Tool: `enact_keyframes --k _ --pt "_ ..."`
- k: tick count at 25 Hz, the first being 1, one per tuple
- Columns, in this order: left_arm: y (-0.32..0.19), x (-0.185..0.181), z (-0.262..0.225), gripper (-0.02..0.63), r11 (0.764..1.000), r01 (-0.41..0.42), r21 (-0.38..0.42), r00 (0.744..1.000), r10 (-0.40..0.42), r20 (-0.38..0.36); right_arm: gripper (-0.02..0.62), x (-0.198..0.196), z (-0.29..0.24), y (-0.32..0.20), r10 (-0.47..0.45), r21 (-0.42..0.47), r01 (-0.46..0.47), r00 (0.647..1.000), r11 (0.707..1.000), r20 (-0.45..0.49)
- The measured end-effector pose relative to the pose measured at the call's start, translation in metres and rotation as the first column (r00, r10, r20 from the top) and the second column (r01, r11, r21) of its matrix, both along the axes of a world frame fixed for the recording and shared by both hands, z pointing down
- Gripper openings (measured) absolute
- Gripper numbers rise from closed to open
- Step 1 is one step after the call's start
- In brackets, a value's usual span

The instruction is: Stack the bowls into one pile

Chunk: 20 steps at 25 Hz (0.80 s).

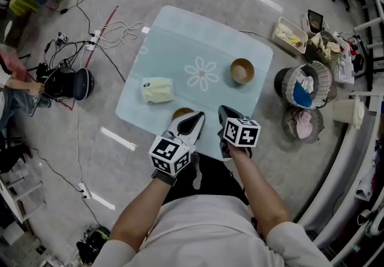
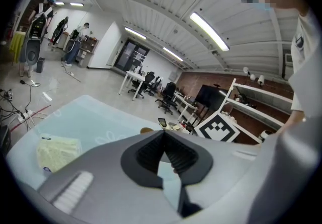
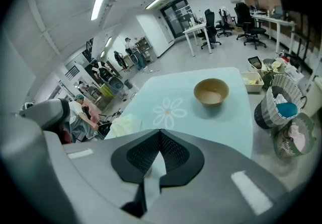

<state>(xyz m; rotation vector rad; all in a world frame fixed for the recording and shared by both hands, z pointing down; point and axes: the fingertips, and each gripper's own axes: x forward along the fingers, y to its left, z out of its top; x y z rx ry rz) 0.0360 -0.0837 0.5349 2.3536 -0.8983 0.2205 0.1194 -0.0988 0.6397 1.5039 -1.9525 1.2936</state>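
One brown bowl (image 1: 242, 71) stands on the right part of the pale blue table (image 1: 180, 38); the right gripper view shows the same bowl (image 3: 211, 91) upright and empty, well ahead of the jaws. A second brown bowl (image 1: 182, 112) sits at the table's near edge, mostly hidden behind my left gripper (image 1: 198, 116); only its rim (image 2: 146, 130) peeks over the jaws in the left gripper view. My left gripper (image 2: 162, 133) is shut on nothing. My right gripper (image 1: 223, 110) hovers over the near edge beside it, and its jaws (image 3: 160, 131) are also shut and hold nothing.
A pale yellow soft pack (image 1: 157, 90) lies on the table's left part. A flower print (image 1: 201, 74) marks the middle. Baskets (image 1: 303, 86) and a small tray (image 1: 290, 35) stand on the floor to the right. Cables (image 1: 90, 44) lie on the floor at the left.
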Motion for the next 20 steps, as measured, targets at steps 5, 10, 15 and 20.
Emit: enact_keyframes --k 5,10,15,20 --pt "-0.018 0.039 -0.003 0.000 0.999 -0.048 0.013 0.999 0.048 -0.003 0.009 0.038 -0.007 -0.017 0.056 0.043 -0.057 0.998 0.997 0.023" --pt "-0.037 0.070 0.001 0.000 0.997 -0.078 0.018 0.997 0.078 -0.001 0.009 0.072 -0.006 -0.033 0.107 0.075 -0.110 0.993 0.991 0.050" --pt "-0.055 0.093 0.011 0.000 0.996 -0.093 0.007 0.996 0.093 0.012 0.009 0.103 0.006 -0.051 0.161 0.072 -0.167 0.983 0.983 0.083" --pt "-0.069 0.111 0.027 0.000 0.995 -0.101 -0.010 0.994 0.102 0.026 0.011 0.127 0.024 -0.064 0.201 0.045 -0.205 0.976 0.978 0.087"
